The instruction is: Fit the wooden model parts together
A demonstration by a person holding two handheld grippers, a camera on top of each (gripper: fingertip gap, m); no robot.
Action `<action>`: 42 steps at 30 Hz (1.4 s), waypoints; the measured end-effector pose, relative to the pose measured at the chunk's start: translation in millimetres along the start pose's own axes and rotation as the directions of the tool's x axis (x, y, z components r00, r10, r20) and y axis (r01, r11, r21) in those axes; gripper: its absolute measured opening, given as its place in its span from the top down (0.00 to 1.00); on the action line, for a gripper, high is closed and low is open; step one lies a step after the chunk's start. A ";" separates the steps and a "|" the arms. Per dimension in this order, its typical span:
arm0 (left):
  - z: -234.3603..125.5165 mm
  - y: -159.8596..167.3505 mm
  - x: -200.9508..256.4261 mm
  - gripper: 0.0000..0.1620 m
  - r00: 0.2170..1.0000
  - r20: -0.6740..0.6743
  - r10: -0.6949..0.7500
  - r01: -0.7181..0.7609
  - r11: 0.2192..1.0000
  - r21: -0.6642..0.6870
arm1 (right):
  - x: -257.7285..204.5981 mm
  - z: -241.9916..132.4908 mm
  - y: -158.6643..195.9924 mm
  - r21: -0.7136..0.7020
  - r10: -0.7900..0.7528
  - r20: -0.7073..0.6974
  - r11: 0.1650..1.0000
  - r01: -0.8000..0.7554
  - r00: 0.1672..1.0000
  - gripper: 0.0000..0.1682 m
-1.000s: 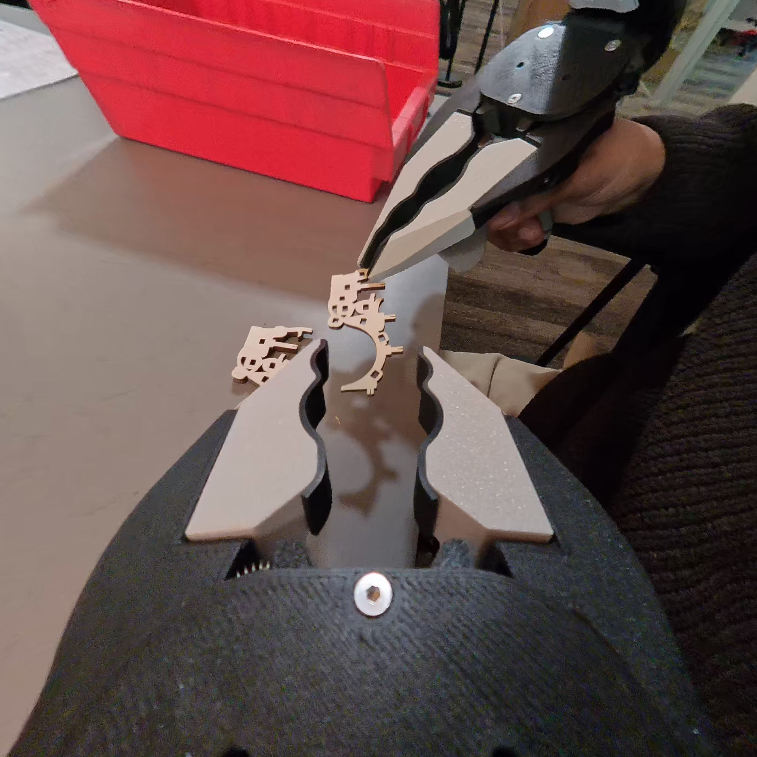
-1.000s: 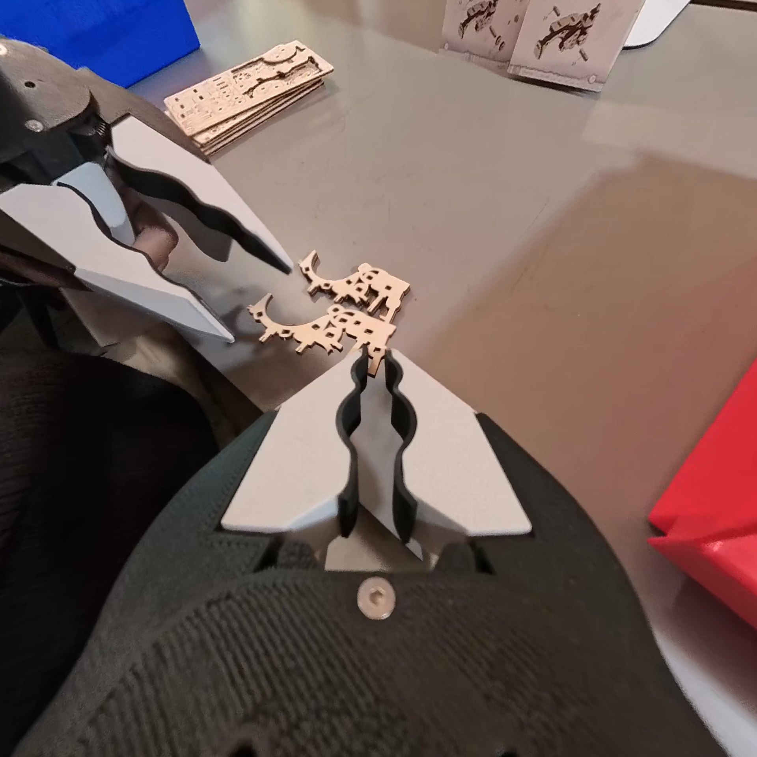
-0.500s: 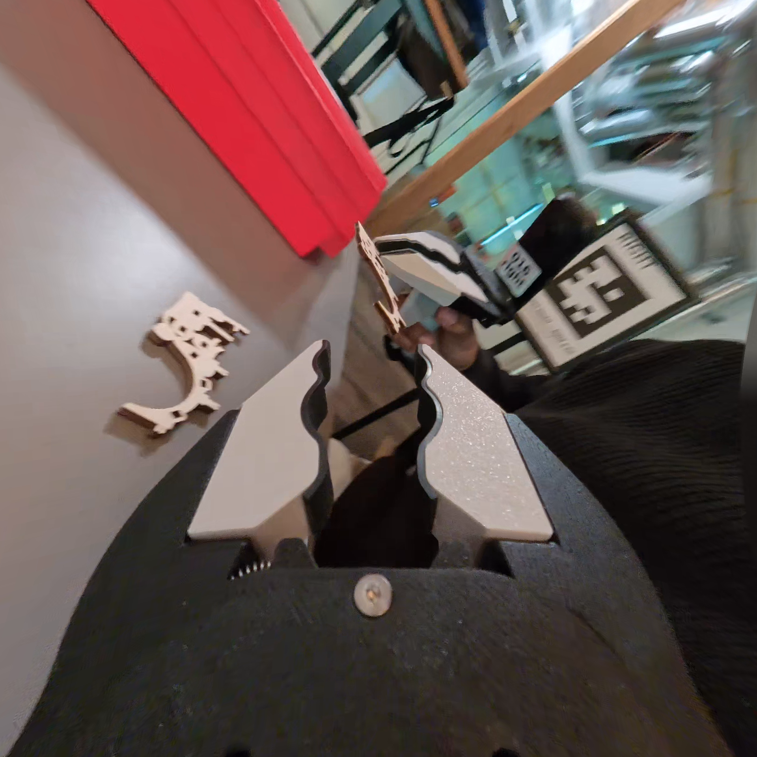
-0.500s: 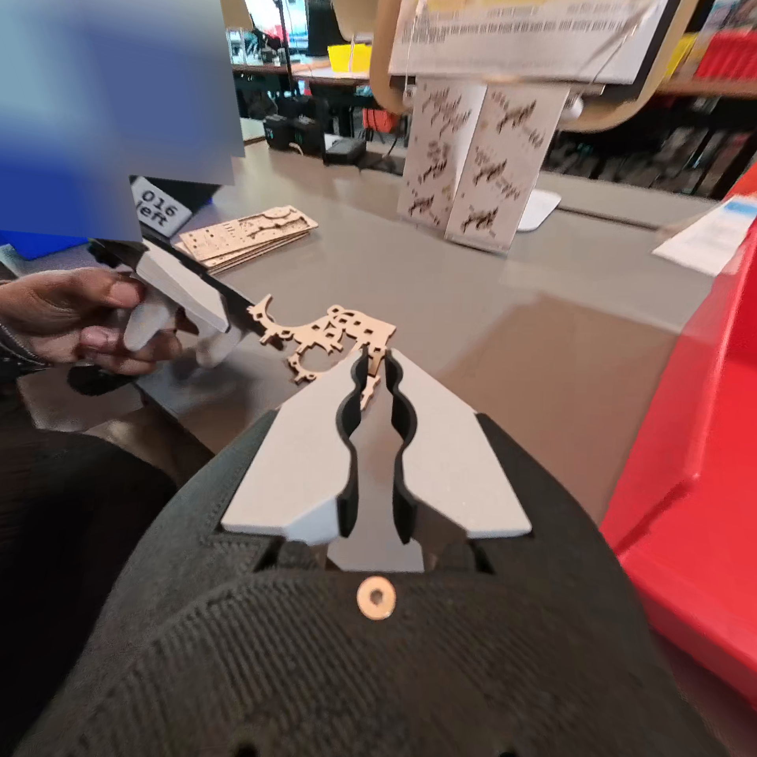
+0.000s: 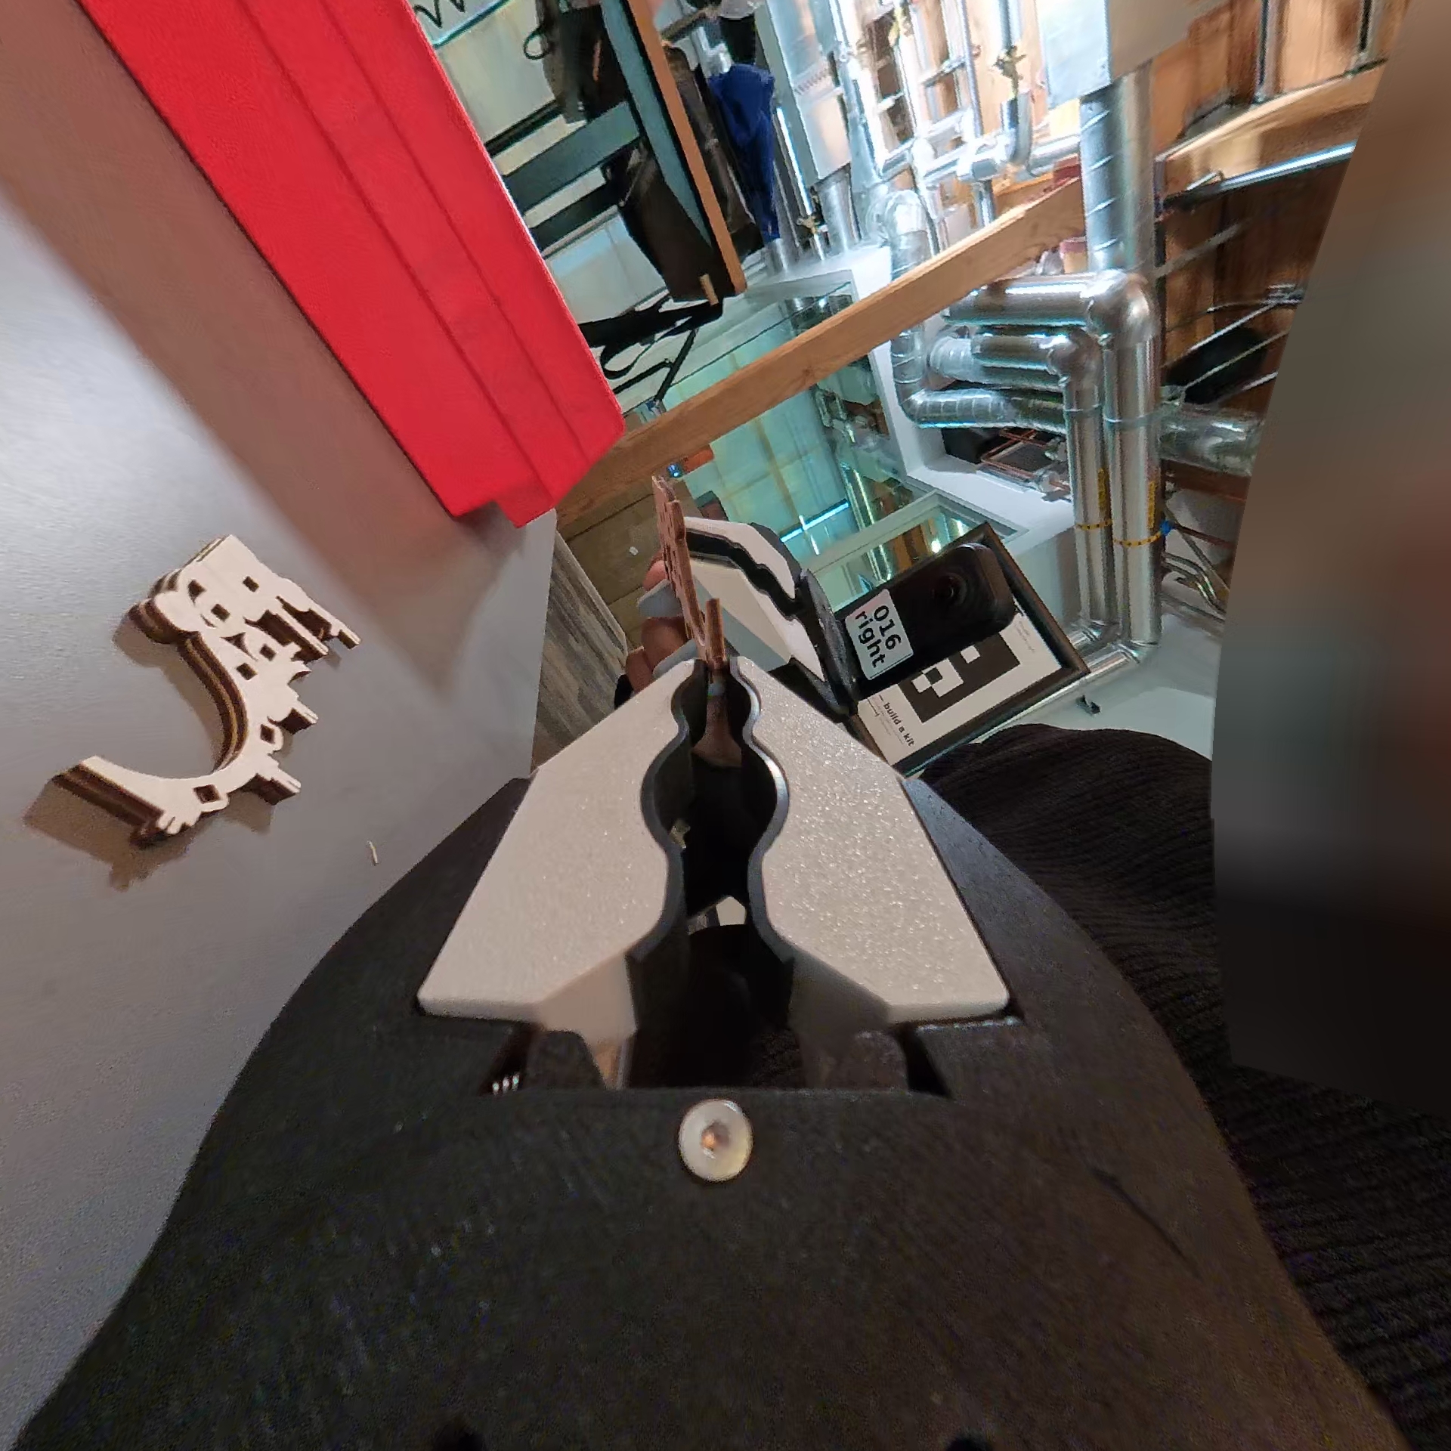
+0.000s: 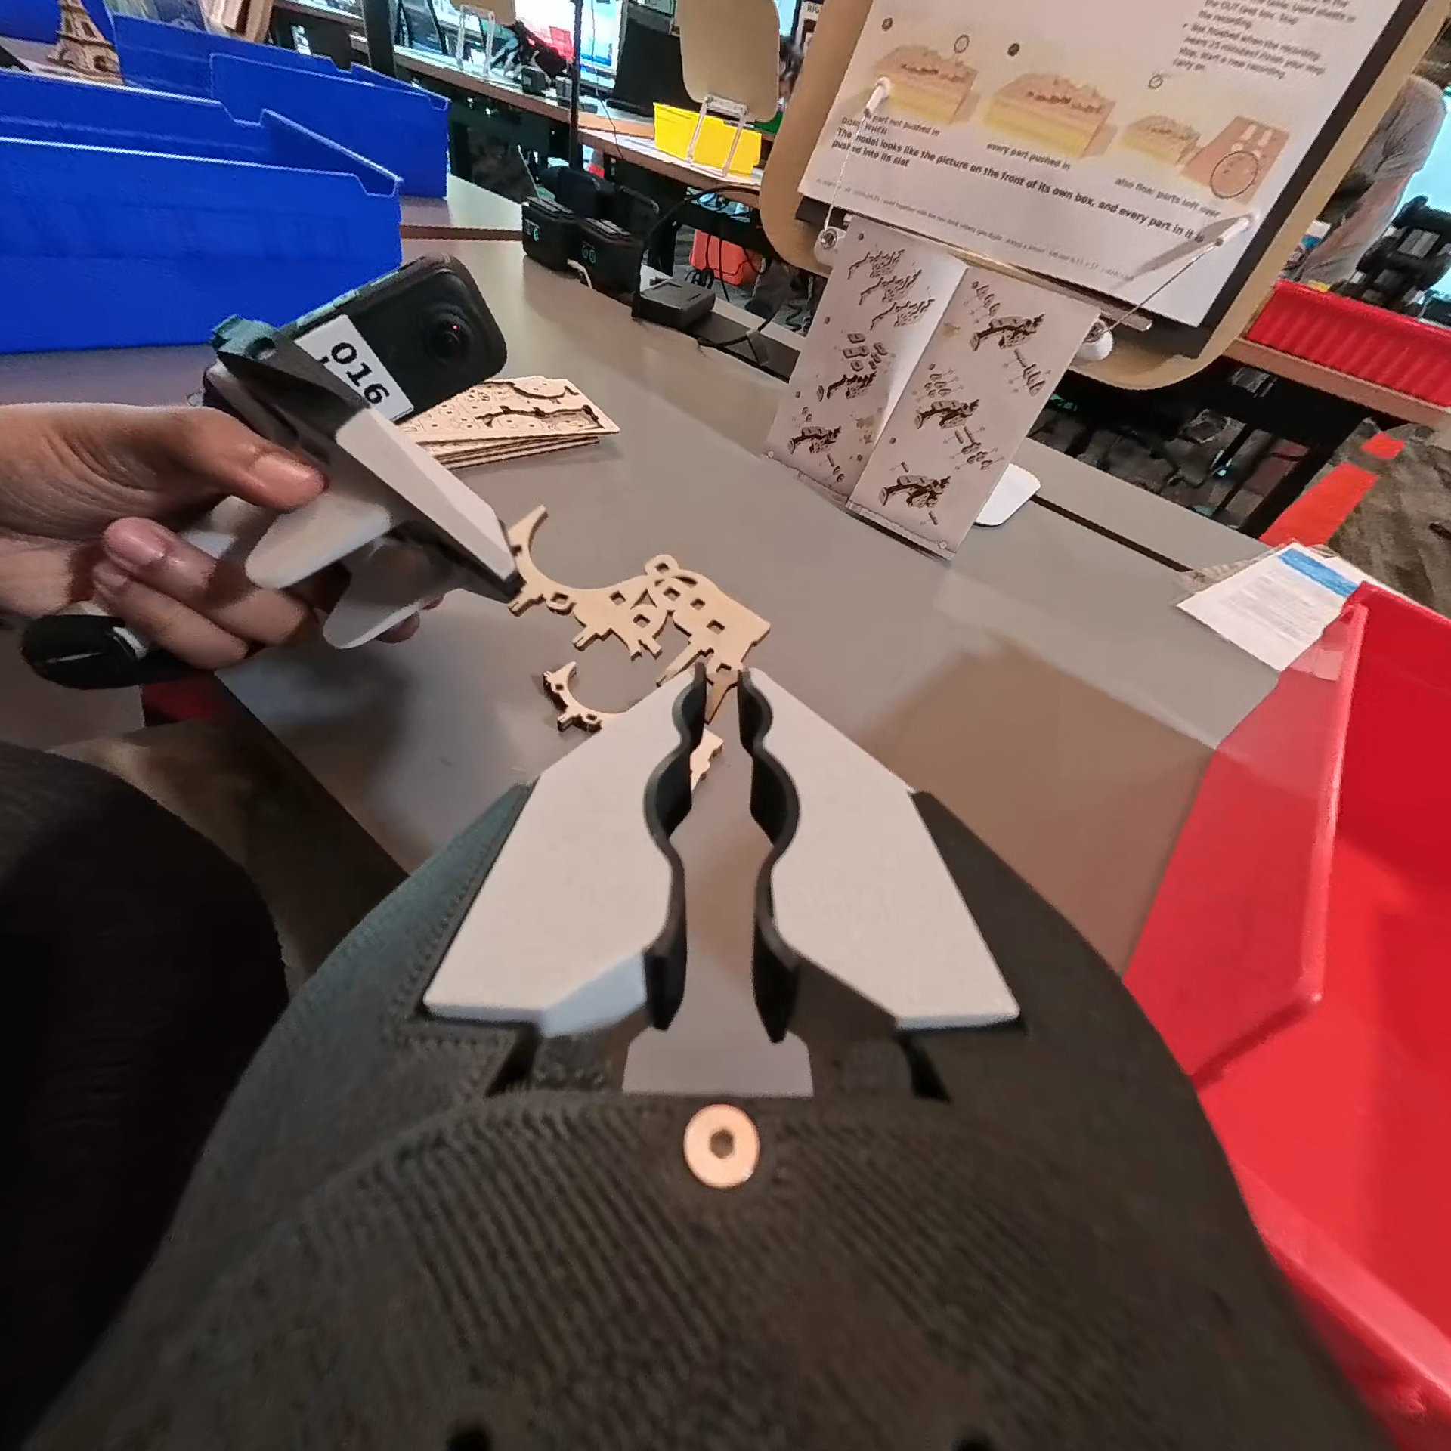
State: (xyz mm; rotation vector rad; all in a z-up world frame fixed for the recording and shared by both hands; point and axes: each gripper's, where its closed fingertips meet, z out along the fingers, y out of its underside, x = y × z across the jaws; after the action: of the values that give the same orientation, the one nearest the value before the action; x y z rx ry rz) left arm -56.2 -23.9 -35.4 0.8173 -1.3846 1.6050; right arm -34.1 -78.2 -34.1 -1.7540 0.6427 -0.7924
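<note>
Both grippers pinch one flat wooden cut-out (image 6: 652, 608) in the air above the table's (image 6: 903, 597) near edge. The left gripper (image 6: 514, 582) has its tips closed down on the thin curved end; the right gripper (image 6: 720, 681) has its tips nearly together on the blocky end's lower tab. From the left wrist the piece (image 5: 685, 585) shows edge-on, pinched at the left gripper's (image 5: 716, 674) own tips. A second, matching cut-out (image 5: 224, 683) lies flat on the table (image 5: 118, 1021), well apart from the red bin (image 5: 408, 259).

Handling guess: thin laser-cut ply, very light, stiff in plane, but the hooked arm and small tabs probably snap if twisted. Best hold is on the solid blocky body, not the curved arm. Smooth faces may slip in a tip-only pinch.

Room: open table ahead of the held piece. Red bin (image 6: 1335, 903) close on the right, stack of wooden sheets (image 6: 510, 420) and instruction stand (image 6: 919, 408) further back. The piece hangs near the table edge, so a drop could go to the floor.
</note>
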 end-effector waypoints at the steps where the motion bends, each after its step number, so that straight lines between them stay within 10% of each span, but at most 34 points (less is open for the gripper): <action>1: -0.4 -0.2 -1.4 0.99 1.000 0.009 0.001 -0.001 1.000 0.000 | -0.4 0.2 0.7 -0.004 -0.006 0.000 1.000 0.006 1.000 0.96; 25: -5.4 -2.4 -17.4 0.99 0.951 0.214 0.222 -0.214 0.975 -0.058 | -18.4 1.5 0.7 -0.023 -0.205 0.006 0.979 0.205 0.979 0.88; 42: -0.2 20.7 -36.5 0.99 0.879 0.320 0.354 -0.283 0.926 -0.249 | -32.6 9.7 34.8 -0.226 -0.674 0.014 0.717 0.659 0.738 0.79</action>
State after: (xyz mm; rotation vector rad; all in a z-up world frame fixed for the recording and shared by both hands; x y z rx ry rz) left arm -59.0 -30.9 -76.7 0.8219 -1.9971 1.5778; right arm -48.9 -58.4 -76.1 -2.2044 0.1045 -1.3227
